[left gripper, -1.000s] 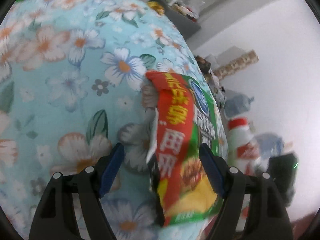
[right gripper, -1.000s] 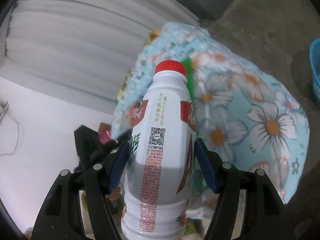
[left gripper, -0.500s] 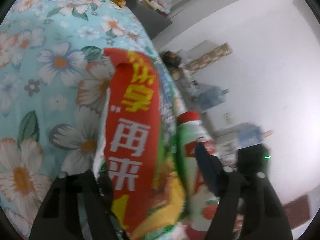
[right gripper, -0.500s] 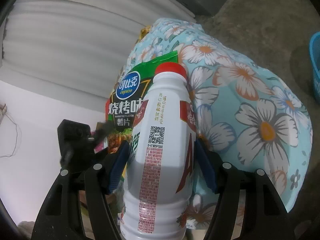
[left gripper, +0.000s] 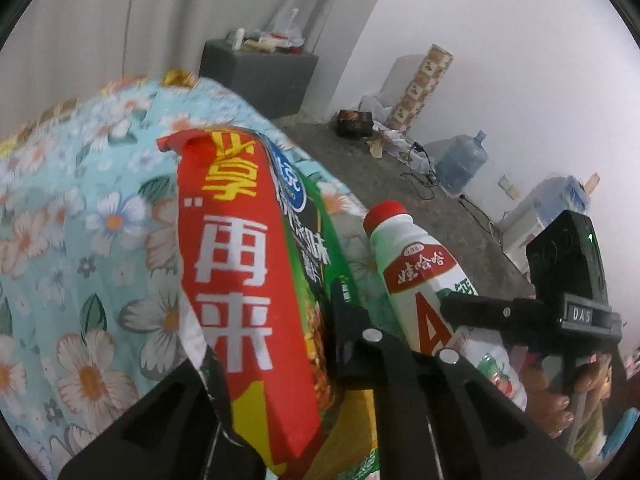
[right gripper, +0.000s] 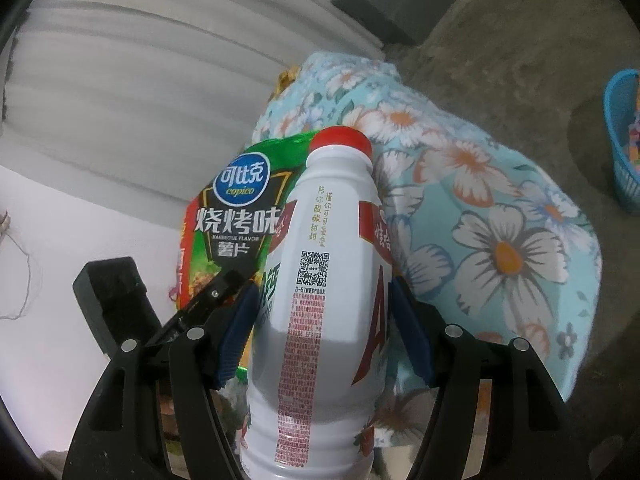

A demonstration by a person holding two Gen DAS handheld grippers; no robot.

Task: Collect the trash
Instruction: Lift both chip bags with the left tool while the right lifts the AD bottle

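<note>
My left gripper (left gripper: 276, 364) is shut on a red and green chip bag (left gripper: 244, 280) and holds it up off the flowered cloth (left gripper: 80, 240). My right gripper (right gripper: 322, 320) is shut on a white milk-drink bottle (right gripper: 328, 300) with a red cap, held upright. The bottle also shows in the left wrist view (left gripper: 424, 280), just right of the bag, with the right gripper's camera body (left gripper: 572, 276) behind it. The chip bag shows in the right wrist view (right gripper: 236, 220), left of the bottle.
The flowered cloth covers a table (right gripper: 500, 220). A blue basket (right gripper: 624, 140) stands on the concrete floor at the far right. A dark cabinet (left gripper: 256, 72), a water jug (left gripper: 460, 160) and cables lie along the white wall.
The left gripper has lifted the chip bag off the cloth and swung right, close beside the bottle. The right gripper holds the bottle as before.
</note>
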